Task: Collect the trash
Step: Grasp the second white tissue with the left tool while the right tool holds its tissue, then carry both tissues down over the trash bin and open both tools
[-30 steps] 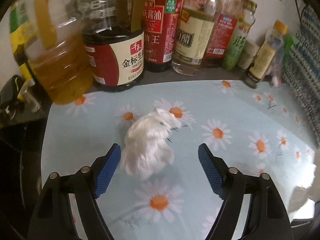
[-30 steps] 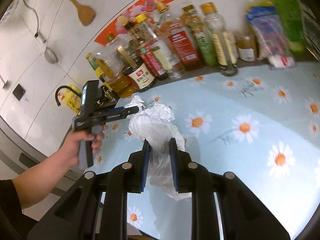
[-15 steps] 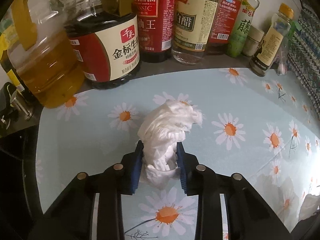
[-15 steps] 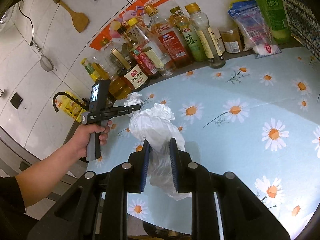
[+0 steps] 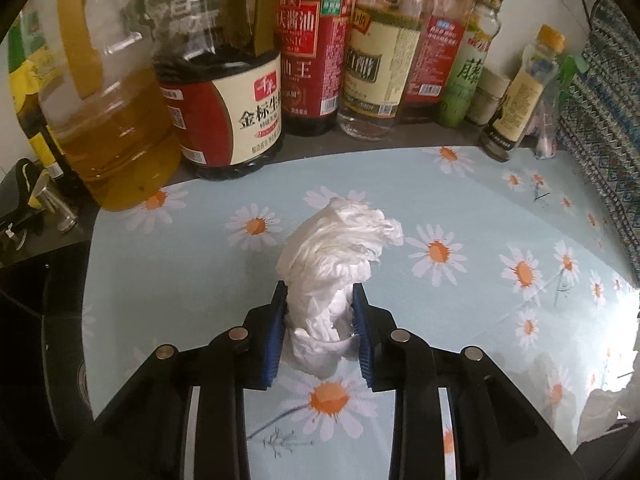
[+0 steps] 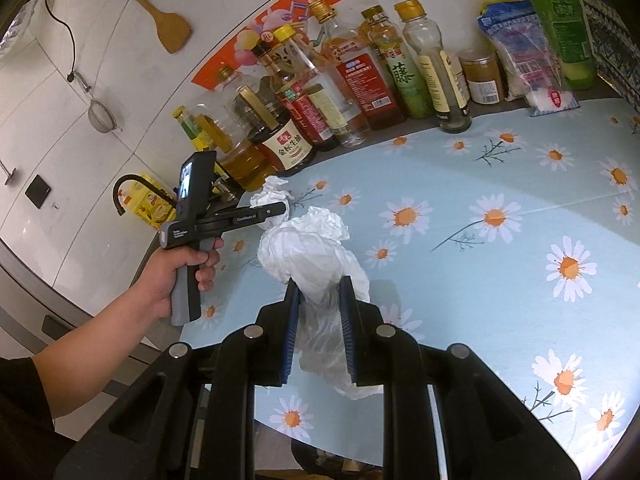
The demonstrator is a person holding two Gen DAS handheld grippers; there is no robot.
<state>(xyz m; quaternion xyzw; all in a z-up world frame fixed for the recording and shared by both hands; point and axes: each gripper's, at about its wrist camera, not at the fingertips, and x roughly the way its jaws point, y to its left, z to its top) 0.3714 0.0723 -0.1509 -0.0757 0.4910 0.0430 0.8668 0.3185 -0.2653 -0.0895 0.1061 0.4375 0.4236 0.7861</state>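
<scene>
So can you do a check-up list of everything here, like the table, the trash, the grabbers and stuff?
Surface: daisy tablecloth, light blue.
Job's things: crumpled tissue in left gripper; plastic bag with paper in right gripper.
Clutter: oil jug, soy sauce bottle and more bottles at the back.
Grippers: both shut on trash.
Cables: black cord on wall.
Surroundings: tiled wall, wooden spatula, strainer hanging.

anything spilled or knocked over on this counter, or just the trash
Nothing spilled or toppled: the sauce and oil bottles stand upright along the wall. Only the trash is out of place, and both pieces are already gripped: crumpled white tissue in the left gripper, a thin plastic bag in the right gripper.
</scene>
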